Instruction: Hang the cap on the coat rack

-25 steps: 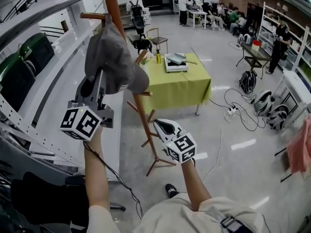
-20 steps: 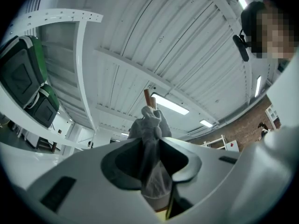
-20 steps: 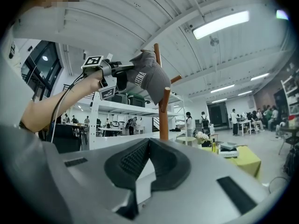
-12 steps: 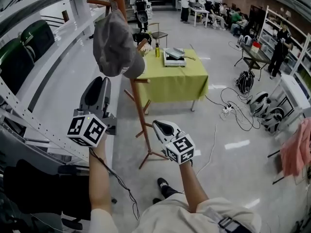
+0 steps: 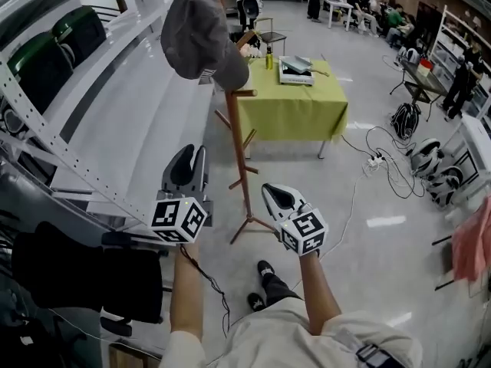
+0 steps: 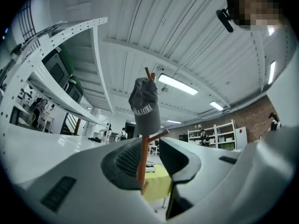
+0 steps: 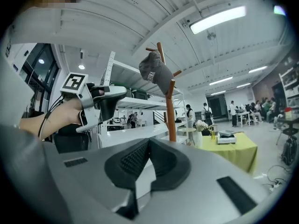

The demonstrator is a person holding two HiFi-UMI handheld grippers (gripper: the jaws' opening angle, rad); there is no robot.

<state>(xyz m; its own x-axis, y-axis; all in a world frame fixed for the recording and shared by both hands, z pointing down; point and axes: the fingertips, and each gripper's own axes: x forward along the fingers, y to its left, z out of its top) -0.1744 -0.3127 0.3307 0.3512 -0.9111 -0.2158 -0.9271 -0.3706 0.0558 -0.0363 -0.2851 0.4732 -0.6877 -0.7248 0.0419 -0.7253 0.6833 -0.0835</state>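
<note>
The grey cap (image 5: pixel 201 33) hangs on a top peg of the brown wooden coat rack (image 5: pixel 239 140), free of both grippers. My left gripper (image 5: pixel 190 163) is well below the cap and left of the pole, open with nothing between its jaws. In the left gripper view the cap (image 6: pixel 145 106) and the rack's pole (image 6: pixel 141 164) show far off beyond the jaw gap (image 6: pixel 152 146). My right gripper (image 5: pixel 278 198) is low, right of the pole, shut and empty. In the right gripper view the cap (image 7: pixel 156 73), the pole (image 7: pixel 171 111) and the left gripper (image 7: pixel 110 97) stand ahead of the right gripper (image 7: pixel 149 141).
A table with a yellow-green cloth (image 5: pixel 295 102) stands behind the rack with a tray and a bottle on it. White shelving (image 5: pixel 84 129) runs along the left. Cables (image 5: pixel 383 167) and bags (image 5: pixel 404 121) lie on the floor at the right. People stand at the far back.
My left gripper let go of the cap, opened and dropped down away from it. The cap stays hanging on the rack. The right gripper has kept its place.
</note>
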